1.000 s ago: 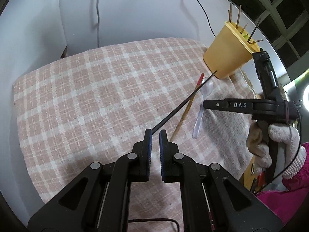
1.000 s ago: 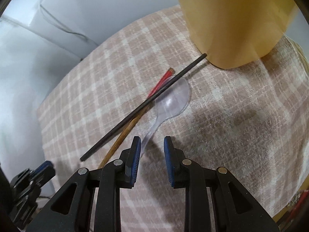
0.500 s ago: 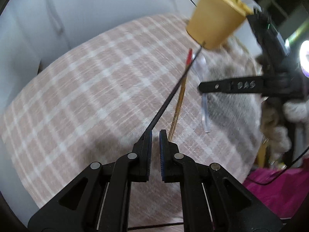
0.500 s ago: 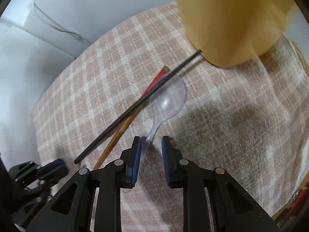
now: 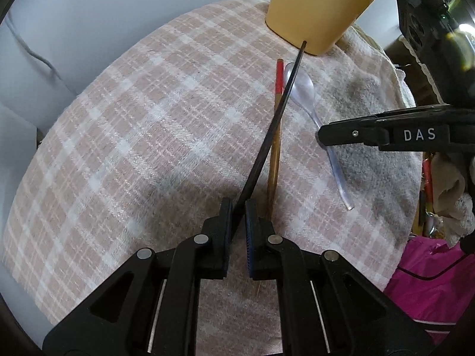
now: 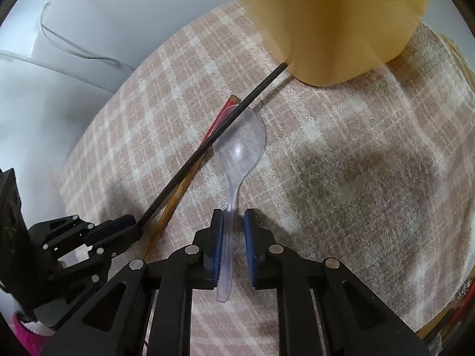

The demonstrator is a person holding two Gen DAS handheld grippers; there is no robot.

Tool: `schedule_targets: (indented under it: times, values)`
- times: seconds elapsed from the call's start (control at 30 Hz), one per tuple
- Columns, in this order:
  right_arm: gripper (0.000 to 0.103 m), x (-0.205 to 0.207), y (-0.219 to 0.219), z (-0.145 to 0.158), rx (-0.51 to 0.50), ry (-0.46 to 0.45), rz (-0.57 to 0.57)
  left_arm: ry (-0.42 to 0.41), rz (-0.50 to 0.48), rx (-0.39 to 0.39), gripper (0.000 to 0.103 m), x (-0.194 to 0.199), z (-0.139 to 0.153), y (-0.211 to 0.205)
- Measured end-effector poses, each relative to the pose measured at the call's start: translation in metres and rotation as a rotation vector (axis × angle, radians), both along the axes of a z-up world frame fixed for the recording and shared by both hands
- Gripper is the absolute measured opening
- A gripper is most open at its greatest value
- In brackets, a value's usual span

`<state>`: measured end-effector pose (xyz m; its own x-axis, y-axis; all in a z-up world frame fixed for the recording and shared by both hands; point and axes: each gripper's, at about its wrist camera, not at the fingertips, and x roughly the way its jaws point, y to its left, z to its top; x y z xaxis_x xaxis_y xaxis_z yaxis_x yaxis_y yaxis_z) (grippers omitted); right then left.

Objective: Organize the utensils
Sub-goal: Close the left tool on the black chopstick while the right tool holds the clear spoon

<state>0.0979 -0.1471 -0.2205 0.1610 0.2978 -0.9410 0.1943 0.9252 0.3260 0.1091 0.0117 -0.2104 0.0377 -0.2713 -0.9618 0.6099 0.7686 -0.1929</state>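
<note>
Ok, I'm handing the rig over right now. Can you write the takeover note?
Left gripper: shut on the black chopstick, whose far tip is by the yellow cup.
Right gripper: open, its jaws either side of the clear spoon handle, not closed yet.
Wooden chopstick with a red end lies on the checked cloth, under the black one.
Done: black chopstick gripped.
Left: black chopstick, spoon and wooden chopstick into the cup.

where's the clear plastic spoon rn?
The clear plastic spoon lies on the checked cloth, handle between the right gripper pads, bowl toward the yellow cup, beside the black chopstick.
</note>
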Motion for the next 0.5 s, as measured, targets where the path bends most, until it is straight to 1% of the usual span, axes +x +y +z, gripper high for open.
schedule_targets:
  times: [0.07,0.13,0.3,0.33,0.4,0.5]
  values:
    - [0.009,-0.001,-0.006,0.001,0.006,0.005,-0.001,0.005,0.008,-0.003,0.005,0.001,0.0,0.001]
    - [0.006,-0.004,-0.013,0.001,0.003,0.012,0.003,0.006,0.015,-0.007,0.005,0.001,0.0,0.004]
    - [0.006,-0.011,-0.017,0.001,0.008,0.012,0.022,0.017,0.048,-0.008,0.005,-0.011,0.003,0.023]
    - [0.006,-0.012,-0.018,0.001,0.007,0.013,0.028,0.031,0.044,0.012,0.005,-0.015,0.004,0.03]
    - [0.006,-0.014,-0.02,0.001,0.01,0.019,0.041,0.049,0.102,0.006,0.005,-0.021,0.004,0.046]
    - [0.005,-0.018,-0.024,0.001,0.013,0.03,0.06,0.06,0.17,0.023,0.005,-0.033,0.005,0.068]
